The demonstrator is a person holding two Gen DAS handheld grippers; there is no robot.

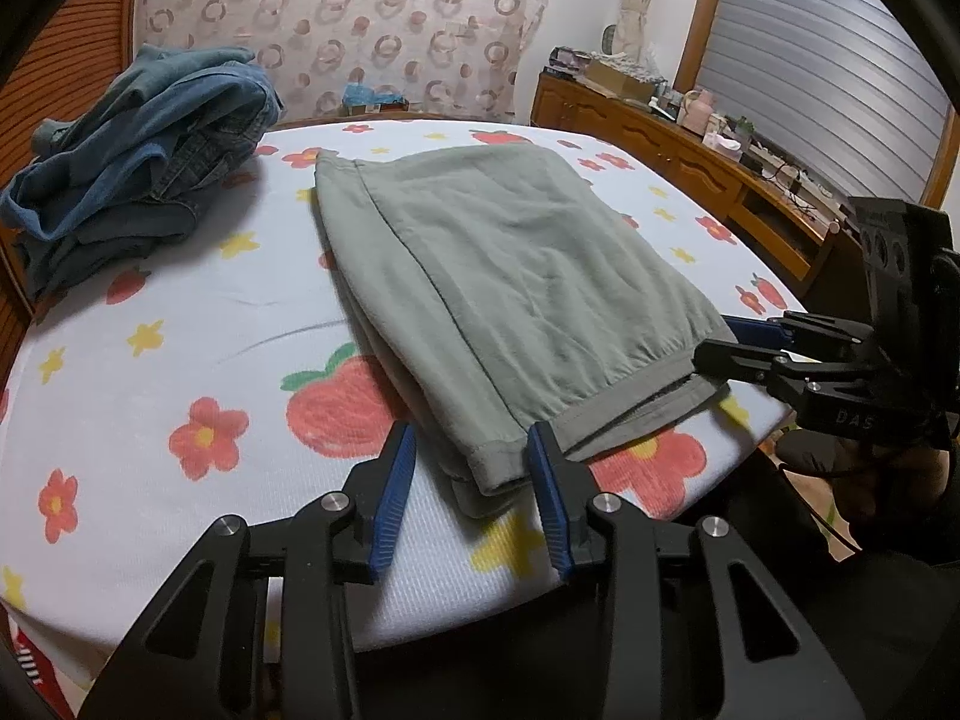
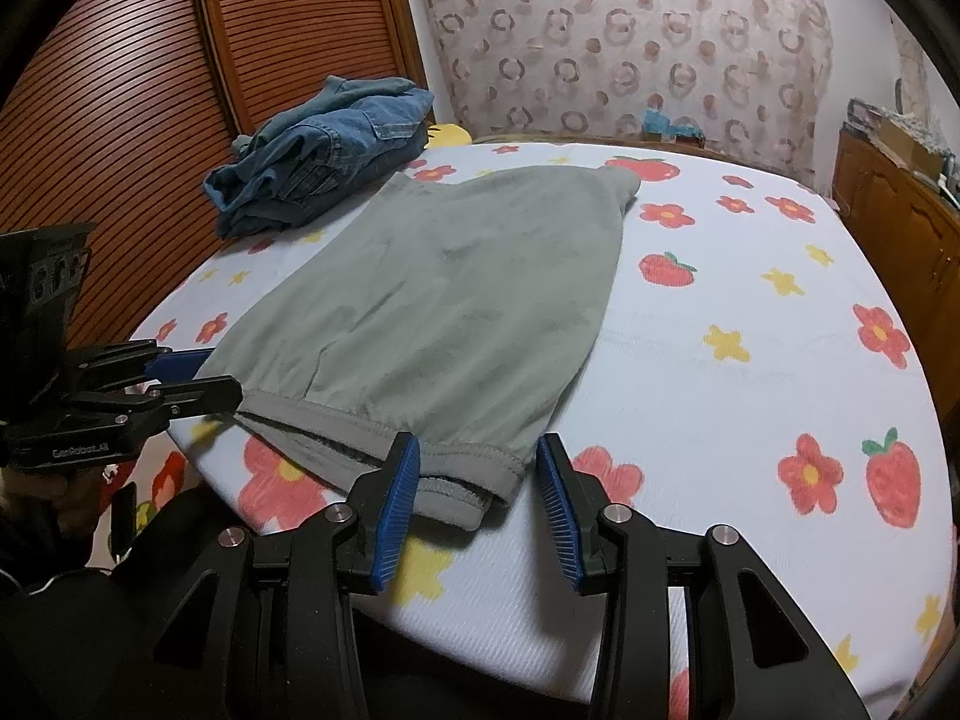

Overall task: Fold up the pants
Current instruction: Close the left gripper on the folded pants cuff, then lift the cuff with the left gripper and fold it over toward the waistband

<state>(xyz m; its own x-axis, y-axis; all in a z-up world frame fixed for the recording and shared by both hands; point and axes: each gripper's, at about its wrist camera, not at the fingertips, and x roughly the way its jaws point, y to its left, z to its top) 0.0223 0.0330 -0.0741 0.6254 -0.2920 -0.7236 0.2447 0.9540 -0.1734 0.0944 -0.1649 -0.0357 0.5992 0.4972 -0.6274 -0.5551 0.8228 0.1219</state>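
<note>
Grey-green pants (image 1: 510, 276) lie folded in layers on the flowered bed, cuffs at the near edge; they also show in the right wrist view (image 2: 438, 312). My left gripper (image 1: 471, 453) is open, its blue pads either side of the near left cuff corner, not closed on it. My right gripper (image 2: 474, 471) is open around the near right cuff corner. Each gripper shows from the side in the other view: the right one (image 1: 729, 342) at the cuff's right end, the left one (image 2: 198, 375) at its left end.
A heap of blue jeans (image 1: 144, 162) lies at the bed's far left, also in the right wrist view (image 2: 324, 144). The strawberry-print sheet (image 2: 750, 360) covers the bed. A wooden sideboard (image 1: 690, 162) stands right, a slatted wardrobe (image 2: 120, 120) left.
</note>
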